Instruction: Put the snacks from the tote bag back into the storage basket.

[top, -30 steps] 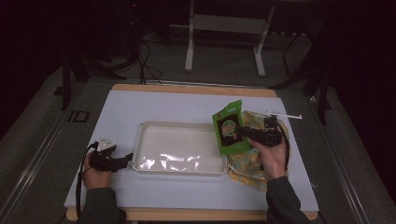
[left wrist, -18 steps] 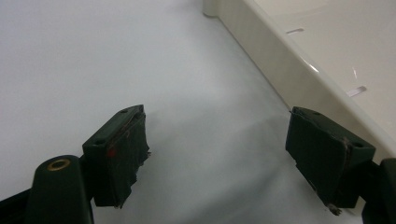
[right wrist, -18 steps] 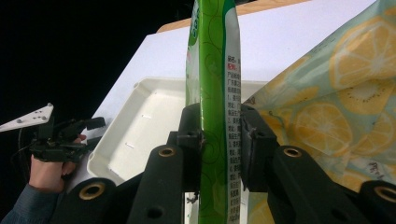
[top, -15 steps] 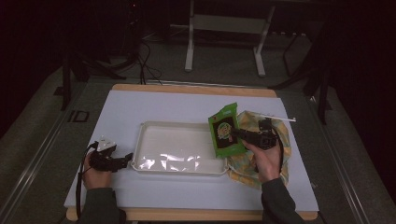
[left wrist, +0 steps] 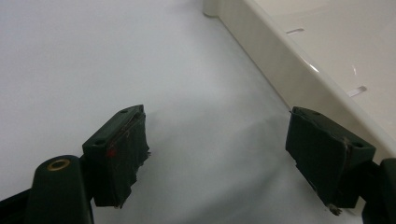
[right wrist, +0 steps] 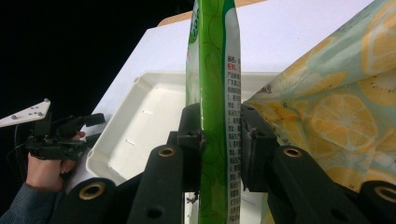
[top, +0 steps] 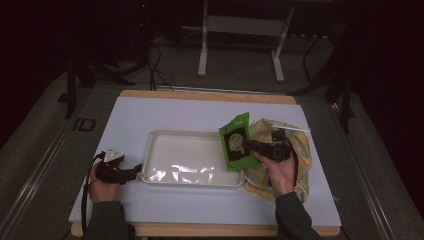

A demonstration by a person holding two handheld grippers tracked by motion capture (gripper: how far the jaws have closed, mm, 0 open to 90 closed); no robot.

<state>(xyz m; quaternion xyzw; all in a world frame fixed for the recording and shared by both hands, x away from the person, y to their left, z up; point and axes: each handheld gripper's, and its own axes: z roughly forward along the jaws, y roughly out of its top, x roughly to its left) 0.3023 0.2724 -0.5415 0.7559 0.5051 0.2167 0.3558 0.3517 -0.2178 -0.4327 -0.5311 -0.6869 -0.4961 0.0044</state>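
Note:
A green snack packet (top: 236, 141) hangs above the right end of the white tray (top: 165, 137), with my right gripper (top: 248, 145) shut on it. In the right gripper view the packet (right wrist: 215, 70) stands edge-on between the two pads. My left gripper (top: 134, 172) rests on the white table cover by the tray's left front corner. Its jaws stand wide apart with nothing between them (left wrist: 217, 149), and the tray's side wall (left wrist: 275, 70) runs past the right pad.
A cloth bag printed with lemons (top: 295, 150) lies at the right of the tray, under my right hand. The white cover (top: 165, 112) spreads over the wooden table. Metal stand legs (top: 240, 45) and cables sit on the dark floor behind.
My right gripper has carried the green packet a little to the left, from above the lemon bag to over the tray's right end. The left gripper has stayed put.

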